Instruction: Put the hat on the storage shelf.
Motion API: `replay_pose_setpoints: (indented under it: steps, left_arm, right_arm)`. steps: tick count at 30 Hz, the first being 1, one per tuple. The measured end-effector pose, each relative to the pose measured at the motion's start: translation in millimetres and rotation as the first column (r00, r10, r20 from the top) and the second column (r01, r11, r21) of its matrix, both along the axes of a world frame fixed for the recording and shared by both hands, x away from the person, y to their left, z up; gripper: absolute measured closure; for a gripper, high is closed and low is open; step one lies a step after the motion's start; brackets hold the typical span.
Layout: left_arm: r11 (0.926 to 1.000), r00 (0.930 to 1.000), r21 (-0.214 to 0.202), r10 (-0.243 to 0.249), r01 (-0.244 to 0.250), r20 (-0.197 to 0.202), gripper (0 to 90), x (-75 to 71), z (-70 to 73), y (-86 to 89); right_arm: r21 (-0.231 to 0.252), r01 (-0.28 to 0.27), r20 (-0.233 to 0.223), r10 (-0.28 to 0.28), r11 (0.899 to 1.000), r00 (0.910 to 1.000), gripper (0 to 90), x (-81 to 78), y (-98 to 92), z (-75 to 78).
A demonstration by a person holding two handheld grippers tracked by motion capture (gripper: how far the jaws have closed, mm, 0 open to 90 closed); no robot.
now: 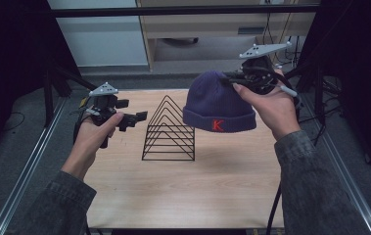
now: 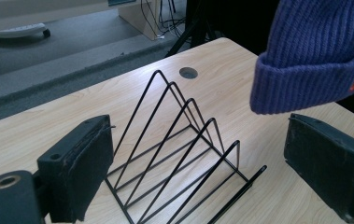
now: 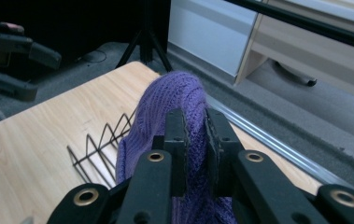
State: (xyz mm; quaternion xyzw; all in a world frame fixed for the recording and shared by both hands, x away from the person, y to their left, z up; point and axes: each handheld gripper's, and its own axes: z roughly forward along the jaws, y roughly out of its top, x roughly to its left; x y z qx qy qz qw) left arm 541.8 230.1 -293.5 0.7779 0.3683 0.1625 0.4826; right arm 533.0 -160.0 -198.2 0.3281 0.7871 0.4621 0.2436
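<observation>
Right of centre in the high view, hung clear above the bench (image 1: 183, 191): purple beanie (image 1: 217, 100), pinched at its crown by right claw (image 1: 237, 78). Judged soft, light, floppy; best gripped by knit folds. Left claw (image 1: 136, 119) held apart, beside wire rack (image 1: 169, 129).

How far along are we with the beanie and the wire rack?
Done: the right gripper has pinched the purple beanie at its crown and holds it in the air, clear of the table. In hand: the beanie hangs beside the black wire rack. Left: it isn't resting on anything yet, and the left gripper is open, holding nothing.
</observation>
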Motion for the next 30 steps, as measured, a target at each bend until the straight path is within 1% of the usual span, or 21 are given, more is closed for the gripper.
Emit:
replay_pose_setpoints:
  steps: [1,3,4,7,8,9,11,14,16,20,25,27,29,30]
  left_arm:
    - [1.0000,1.0000,-0.009,-0.001,0.001,0.000,7.7,0.2,0.3,-0.7]
    - [0.9999,1.0000,-0.012,-0.005,0.005,-0.001,7.6,0.4,0.6,-2.5]
    - [1.0000,1.0000,0.001,-0.010,0.010,0.002,7.7,0.7,0.9,-3.1]
    - [0.9998,0.9998,0.002,-0.021,0.021,0.004,7.8,1.8,0.2,-6.9]
    - [0.9997,0.9998,0.009,-0.022,0.022,0.004,7.9,2.7,-0.7,-8.4]
    - [0.9996,0.9997,0.014,-0.024,0.024,0.003,7.9,3.1,-1.1,-9.1]
    - [0.9992,0.9995,0.023,-0.032,0.032,0.001,8.1,3.4,-2.3,-10.8]
    - [0.9978,0.9983,0.034,-0.058,0.058,0.004,8.1,2.0,-1.7,-12.7]
    - [0.9977,0.9979,0.021,-0.064,0.064,0.009,8.0,0.2,0.5,-13.7]
    - [0.9966,0.9967,0.019,-0.080,0.080,0.015,7.9,0.2,1.5,-15.9]
    - [0.9968,0.9973,0.034,-0.073,0.072,0.013,7.9,4.8,-1.8,-19.1]
    - [0.9971,0.9974,0.028,-0.071,0.071,0.011,8.1,4.9,-2.8,-20.3]
    - [0.9966,0.9972,0.040,-0.073,0.072,0.014,8.0,4.3,-3.4,-22.0]
    - [0.9965,0.9971,0.040,-0.074,0.074,0.017,8.0,3.7,-3.4,-22.8]
  right_arm:
    - [0.005,0.000,0.003,0.000,1.000,1.0000,80.6,1.9,2.0,1.2]
    - [0.007,0.004,0.004,-0.004,1.000,1.0000,80.6,5.4,6.1,2.6]
    - [0.011,0.005,0.008,-0.005,1.000,1.0000,80.6,7.6,8.1,3.0]
    - [0.025,0.003,0.011,-0.003,1.000,0.9999,80.6,13.8,14.2,2.9]
    - [0.028,0.002,0.010,-0.003,1.000,0.9999,80.6,15.8,16.2,2.4]
    - [0.027,0.006,0.002,-0.006,1.000,1.0000,80.6,17.8,19.4,1.7]
    - [0.017,0.010,0.001,-0.010,1.000,0.9999,80.6,20.6,24.1,1.1]
    - [0.018,0.012,0.000,-0.012,1.000,0.9999,80.6,23.9,32.9,1.3]
    - [0.024,0.012,0.002,-0.012,1.000,0.9999,80.6,25.6,38.2,2.3]
    - [0.035,-0.003,0.017,0.002,0.999,0.9998,80.6,25.4,50.1,9.1]
    - [0.051,-0.026,0.034,0.024,0.998,0.9991,80.6,25.2,60.9,14.3]
    - [0.060,-0.037,0.037,0.035,0.998,0.9987,80.6,23.5,64.8,16.4]
    - [0.063,-0.049,0.042,0.046,0.997,0.9981,80.6,21.1,68.4,18.2]
    - [0.063,-0.054,0.046,0.052,0.997,0.9976,80.6,20.0,70.1,18.6]
